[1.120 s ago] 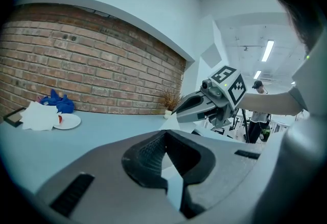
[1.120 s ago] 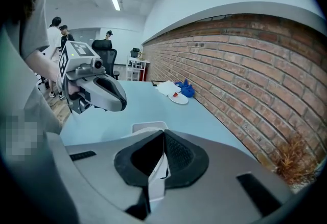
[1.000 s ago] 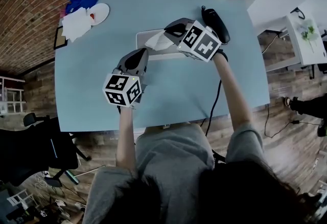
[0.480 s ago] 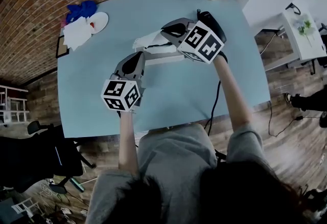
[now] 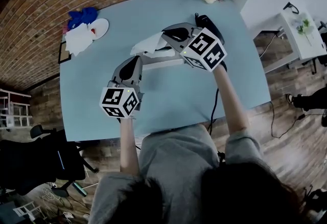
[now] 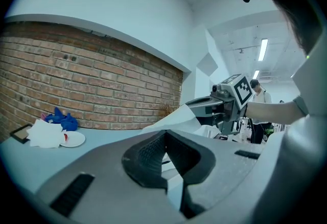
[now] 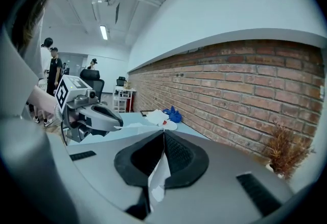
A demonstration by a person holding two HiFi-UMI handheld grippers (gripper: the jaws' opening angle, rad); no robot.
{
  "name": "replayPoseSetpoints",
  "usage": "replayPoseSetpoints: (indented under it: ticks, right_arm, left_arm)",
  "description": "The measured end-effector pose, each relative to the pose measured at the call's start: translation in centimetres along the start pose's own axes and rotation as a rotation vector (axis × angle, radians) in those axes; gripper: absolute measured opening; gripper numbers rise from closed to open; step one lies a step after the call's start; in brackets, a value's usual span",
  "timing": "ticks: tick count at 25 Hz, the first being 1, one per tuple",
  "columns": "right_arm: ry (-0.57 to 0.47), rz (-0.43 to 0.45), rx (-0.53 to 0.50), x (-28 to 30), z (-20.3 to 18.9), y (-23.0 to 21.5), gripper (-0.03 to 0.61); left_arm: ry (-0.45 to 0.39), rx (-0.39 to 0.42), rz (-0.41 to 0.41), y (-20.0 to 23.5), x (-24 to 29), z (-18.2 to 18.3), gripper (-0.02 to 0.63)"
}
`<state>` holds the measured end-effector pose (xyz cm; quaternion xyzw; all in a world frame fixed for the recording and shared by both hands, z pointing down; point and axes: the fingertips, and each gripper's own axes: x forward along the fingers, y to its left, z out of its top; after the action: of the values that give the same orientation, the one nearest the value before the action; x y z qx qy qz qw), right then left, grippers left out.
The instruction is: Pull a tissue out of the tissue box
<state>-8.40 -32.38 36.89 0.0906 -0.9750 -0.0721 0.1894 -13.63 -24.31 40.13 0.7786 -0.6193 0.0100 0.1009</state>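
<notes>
The blue desk [image 5: 173,95] spreads under both my grippers, bare directly below them. The tissue box [image 5: 163,62] lies on it just beneath my right gripper [image 5: 164,35] and just ahead of my left gripper [image 5: 134,60].

From the box a white tissue [image 5: 145,44] rises as a stretched, slanted sheet. My right jaws are clamped on one edge of it, and in the right gripper view a strip of tissue [image 7: 159,174] is pinched between the pads. It looks part of the way out, with its lower end hidden behind my gripper, so I cannot tell whether it has cleared the slot.

My left jaws are closed together with nothing between them. They point at the near end of the box, but I cannot tell whether they touch it.

Far beyond my left gripper, by the desk's edge, sit a plate [image 5: 98,13], some crumpled white paper [image 5: 77,39] and a blue cloth [image 5: 82,15], well clear of the work.

What worries me is that nothing grips the box, so if the tissue drags in the slot the box may lift or slide along with it. A hard or sideways pull could tear the thin sheet at my pads, and with only an edge pinched it could slip free.
</notes>
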Motion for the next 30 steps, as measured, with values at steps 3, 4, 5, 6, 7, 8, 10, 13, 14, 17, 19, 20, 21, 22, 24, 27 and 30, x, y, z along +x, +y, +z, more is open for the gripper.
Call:
replayPoseSetpoints:
  ticks: [3, 4, 5, 6, 7, 8, 10, 13, 14, 17, 19, 20, 21, 22, 24, 27, 30]
  right_arm:
    - [-0.074, -0.022, 0.06, -1.1, 0.5, 0.1, 0.002]
    - [-0.097, -0.028, 0.078, -1.4, 0.6, 0.2, 0.002]
    - [-0.117, -0.035, 0.094, -1.7, 0.6, 0.3, 0.002]
    - [-0.136, -0.041, 0.106, -2.0, 0.6, 0.4, 0.002]
    - [-0.153, -0.048, 0.115, -2.2, 0.6, 0.5, 0.002]
    - [-0.168, -0.055, 0.122, -2.5, 0.6, 0.7, 0.002]
    - [-0.202, -0.071, 0.133, -3.1, 0.5, 0.9, 0.002]
    - [-0.246, -0.082, 0.149, -3.9, 0.4, 1.4, 0.002]
    - [-0.257, -0.082, 0.154, -4.2, 0.3, 1.5, 0.002]
    - [-0.286, -0.076, 0.17, -4.9, 0.2, 2.2, 0.001]
    - [-0.292, -0.069, 0.171, -5.3, -0.1, 2.8, 0.0]
    - [-0.296, -0.066, 0.172, -5.6, -0.3, 3.0, 0.0]
    - [-0.302, -0.065, 0.175, -5.8, -0.4, 3.2, 0.001]
    - [-0.309, -0.064, 0.181, -6.1, -0.5, 3.4, 0.0]
    - [-0.32, -0.06, 0.191, -6.6, -0.7, 3.6, 0.001]
    - [-0.325, -0.054, 0.198, -7.2, -1.2, 4.0, 0.0]
    - [-0.333, -0.051, 0.21, -7.7, -1.6, 4.2, 0.0]
  left_arm:
    - [-0.022, 0.012, 0.018, -0.3, -0.6, 0.7, 0.003]
    - [-0.031, 0.015, 0.025, -0.4, -0.9, 0.9, 0.003]
    - [-0.043, 0.016, 0.033, -0.5, -1.3, 1.1, 0.003]
    - [-0.055, 0.016, 0.041, -0.5, -1.6, 1.4, 0.003]
    - [-0.067, 0.015, 0.049, -0.6, -1.9, 1.6, 0.003]
    - [-0.078, 0.015, 0.056, -0.7, -2.2, 1.8, 0.003]
    - [-0.095, 0.017, 0.067, -0.9, -2.7, 2.1, 0.003]
    - [-0.117, 0.021, 0.08, -1.5, -3.3, 2.3, 0.003]
    - [-0.122, 0.022, 0.083, -1.6, -3.5, 2.4, 0.003]
    - [-0.134, 0.028, 0.092, -2.2, -4.1, 2.5, 0.003]
    - [-0.141, 0.029, 0.099, -2.7, -4.6, 2.5, 0.003]
    - [-0.144, 0.03, 0.101, -3.0, -4.9, 2.4, 0.003]
    - [-0.146, 0.031, 0.103, -3.2, -5.1, 2.4, 0.003]
    - [-0.146, 0.031, 0.104, -3.4, -5.2, 2.3, 0.003]
    - [-0.143, 0.03, 0.109, -3.6, -5.5, 2.1, 0.003]
    - [-0.144, 0.03, 0.121, -3.9, -5.8, 1.9, 0.003]
    - [-0.148, 0.038, 0.127, -4.5, -6.1, 1.9, 0.003]
